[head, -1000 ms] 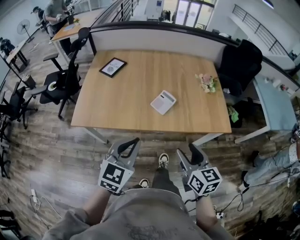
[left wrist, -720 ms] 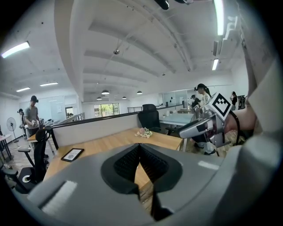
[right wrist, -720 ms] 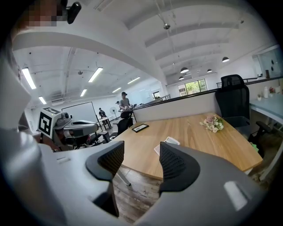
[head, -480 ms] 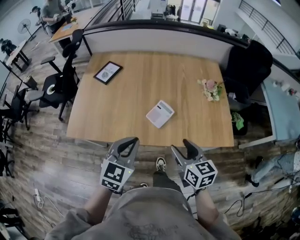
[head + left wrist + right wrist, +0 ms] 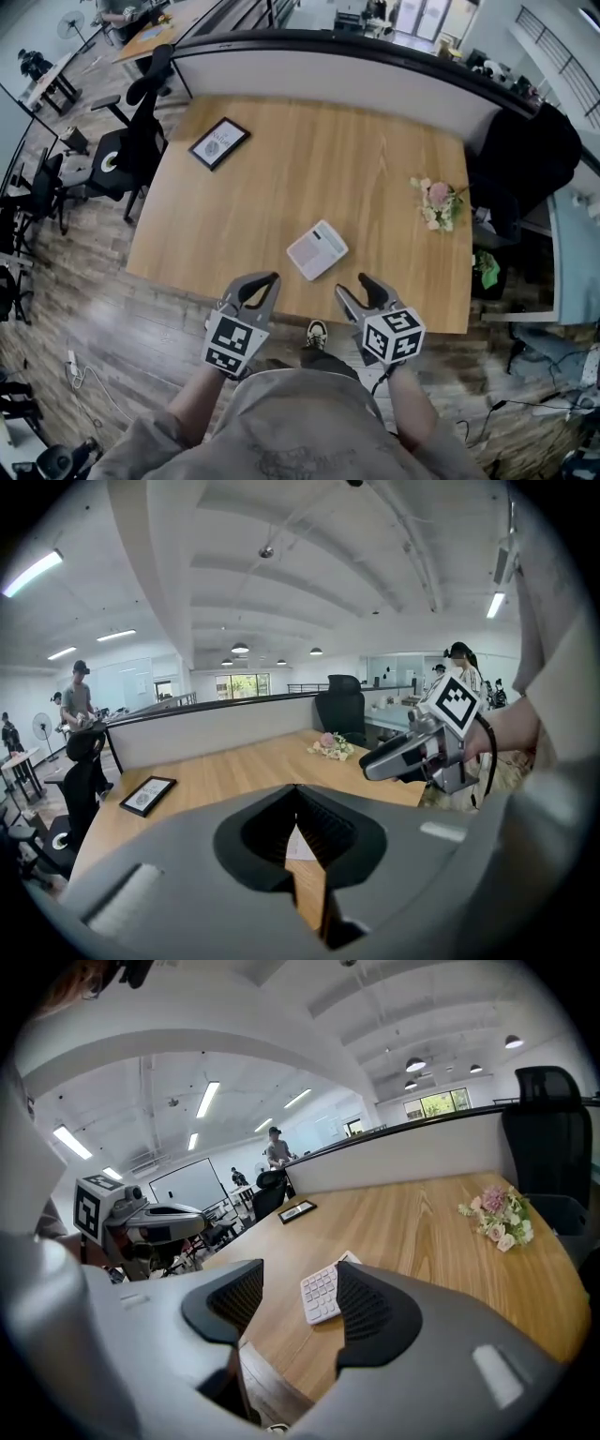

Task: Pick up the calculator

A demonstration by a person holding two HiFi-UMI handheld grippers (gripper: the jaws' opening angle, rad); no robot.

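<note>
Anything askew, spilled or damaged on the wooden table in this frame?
Nothing spilled or broken. The white rectangular calculator lies skewed to the light wooden table's edges, as does the black-framed picture lying flat near its far left corner.

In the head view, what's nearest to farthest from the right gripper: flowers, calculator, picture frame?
From the right gripper:
1. calculator, just ahead, slightly left.
2. flowers, farther back on the right.
3. picture frame, far back on the left.

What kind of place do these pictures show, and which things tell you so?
Most likely an open-plan office: a wooden desk set against a low partition, black office chairs beside it, and other desks farther off.
</note>
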